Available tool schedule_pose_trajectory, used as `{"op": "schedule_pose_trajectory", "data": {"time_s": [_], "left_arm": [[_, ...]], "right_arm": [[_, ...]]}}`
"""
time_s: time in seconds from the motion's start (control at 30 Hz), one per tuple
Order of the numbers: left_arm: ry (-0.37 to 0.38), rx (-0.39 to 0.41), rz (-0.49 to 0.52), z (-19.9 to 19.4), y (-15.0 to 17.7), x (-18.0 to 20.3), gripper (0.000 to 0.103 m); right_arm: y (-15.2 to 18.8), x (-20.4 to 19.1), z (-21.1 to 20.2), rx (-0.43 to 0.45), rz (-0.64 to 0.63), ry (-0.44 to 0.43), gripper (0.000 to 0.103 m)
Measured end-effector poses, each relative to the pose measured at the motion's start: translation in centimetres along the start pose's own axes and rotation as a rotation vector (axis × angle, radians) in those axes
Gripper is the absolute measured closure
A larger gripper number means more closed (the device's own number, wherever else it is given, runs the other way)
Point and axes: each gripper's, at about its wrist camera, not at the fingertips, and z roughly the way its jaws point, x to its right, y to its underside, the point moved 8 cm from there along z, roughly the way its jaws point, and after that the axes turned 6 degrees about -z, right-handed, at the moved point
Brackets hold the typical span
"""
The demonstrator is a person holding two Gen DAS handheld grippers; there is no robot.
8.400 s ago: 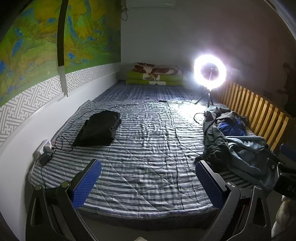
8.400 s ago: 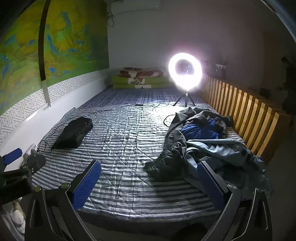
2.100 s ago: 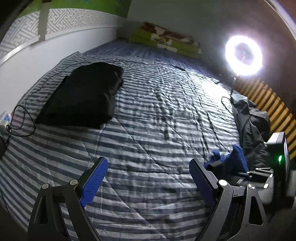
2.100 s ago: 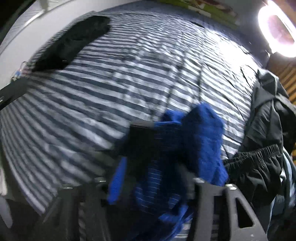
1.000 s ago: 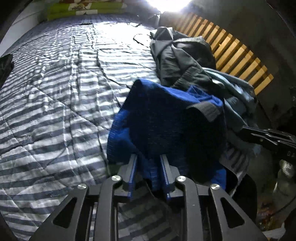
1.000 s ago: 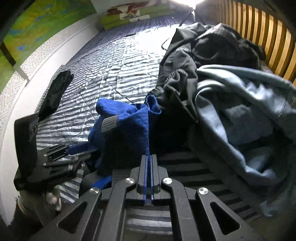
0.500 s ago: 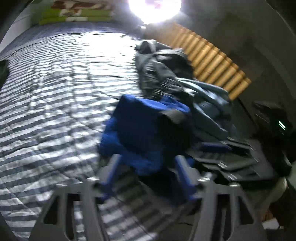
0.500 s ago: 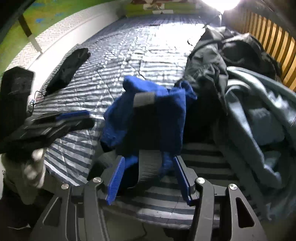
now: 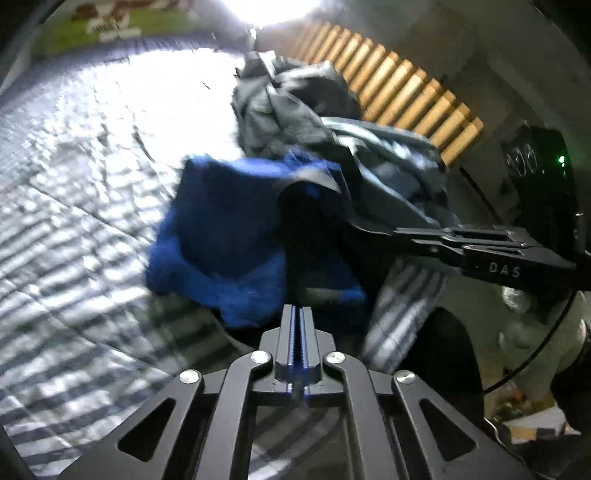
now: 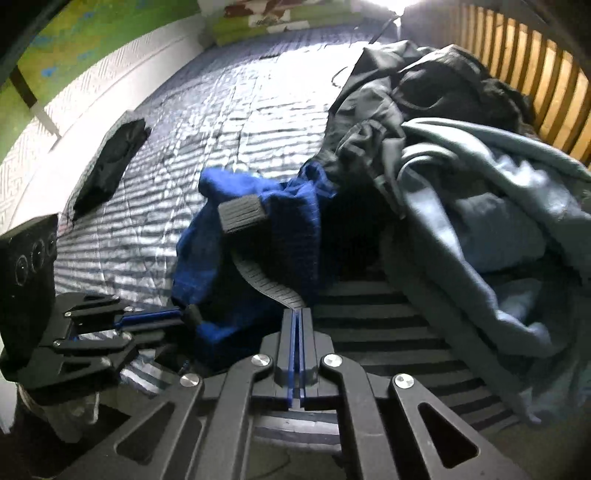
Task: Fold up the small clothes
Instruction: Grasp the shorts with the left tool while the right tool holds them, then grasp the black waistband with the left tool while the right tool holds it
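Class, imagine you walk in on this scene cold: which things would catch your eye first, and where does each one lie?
First the bright blue garment, crumpled near the front edge of the striped bedcover, with the right gripper shut on its grey waistband and the left gripper clamped on its left edge. Right of it sprawls a pile of grey and black clothes against the wooden slat rail. A folded black garment lies far left by the wall.

Left-wrist view blurred — striped bedding (image 9: 74, 221) smeared; blue garment (image 9: 221, 240) edges soft — ring light (image 9: 273, 7) cropped at top.
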Motion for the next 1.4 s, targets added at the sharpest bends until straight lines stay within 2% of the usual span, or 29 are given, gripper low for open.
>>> {"op": "schedule_pose_trajectory", "data": {"time_s": [0.13, 0.2, 0.3, 0.37, 0.43, 0.5, 0.7, 0.77, 0.8, 0.83, 0.93, 1.0, 1.03, 1.1, 1.13, 1.17, 1.27, 1.4], "left_arm": [[-0.088, 0.132, -0.024, -4.0, -2.6, -2.3, 0.103], [-0.063, 0.186, -0.056, -6.5, -3.9, -3.2, 0.103], [-0.003, 0.177, -0.06, -7.4, -3.9, -3.2, 0.103], [0.024, 0.136, -0.048, -6.2, -3.1, -2.2, 0.084], [0.1, 0.089, -0.031, -5.1, -2.0, -0.5, 0.039], [0.15, 0.055, 0.015, -3.8, -1.0, 1.7, 0.024], [0.064, 0.019, 0.093, 0.6, 0.6, 3.4, 0.025], [0.043, -0.002, 0.126, 1.8, 1.2, 3.7, 0.035], [0.037, -0.013, 0.13, 2.2, 1.4, 3.6, 0.05], [0.037, -0.022, 0.128, 2.3, 1.5, 3.5, 0.054], [0.043, 0.001, 0.108, 1.5, 1.3, 2.9, 0.054], [0.05, 0.008, 0.096, 0.5, 1.3, 2.2, 0.052], [0.052, 0.011, 0.09, 0.1, 1.2, 1.9, 0.052], [0.046, 0.019, 0.077, -0.7, 1.0, 1.0, 0.052], [0.034, 0.029, 0.059, -1.1, 0.8, 0.3, 0.052], [0.035, 0.032, 0.045, -1.2, 0.5, -0.3, 0.052], [0.022, 0.038, 0.01, -1.7, 0.3, -1.7, 0.052], [0.007, 0.031, -0.016, -1.8, 0.6, -3.2, 0.052]], "right_arm": [[-1.7, 0.7, -2.5, 0.069, 0.046, 0.012, 0.102], [-2.9, 0.3, -4.4, 0.118, 0.04, 0.004, 0.102], [-4.3, -0.8, -6.5, 0.164, 0.004, 0.021, 0.102], [-4.6, -1.4, -6.9, 0.172, -0.012, 0.022, 0.102], [-4.7, -1.7, -6.9, 0.171, -0.017, 0.025, 0.102], [-4.7, -1.9, -6.8, 0.168, -0.019, 0.025, 0.102], [-4.0, -1.7, -6.3, 0.157, -0.005, 0.036, 0.102], [-3.6, -0.8, -5.9, 0.141, 0.004, 0.063, 0.102], [-3.1, 0.0, -5.2, 0.109, -0.002, 0.103, 0.102], [-2.6, 0.6, -4.3, 0.068, -0.012, 0.13, 0.102], [-1.0, 2.2, -2.6, -0.032, -0.039, 0.191, 0.101], [-0.8, 1.9, -2.8, -0.023, -0.085, 0.2, 0.099], [-1.0, 1.4, -3.2, -0.004, -0.121, 0.202, 0.095], [-1.8, -0.3, -3.9, 0.032, -0.194, 0.197, 0.079], [-2.1, -1.2, -4.0, 0.047, -0.228, 0.19, 0.067], [-2.6, -2.3, -4.1, 0.064, -0.275, 0.185, 0.062], [-4.1, -5.0, -2.8, 0.057, -0.39, 0.204, 0.061], [-5.0, -5.9, 1.2, -0.023, -0.488, 0.249, 0.061]]}}
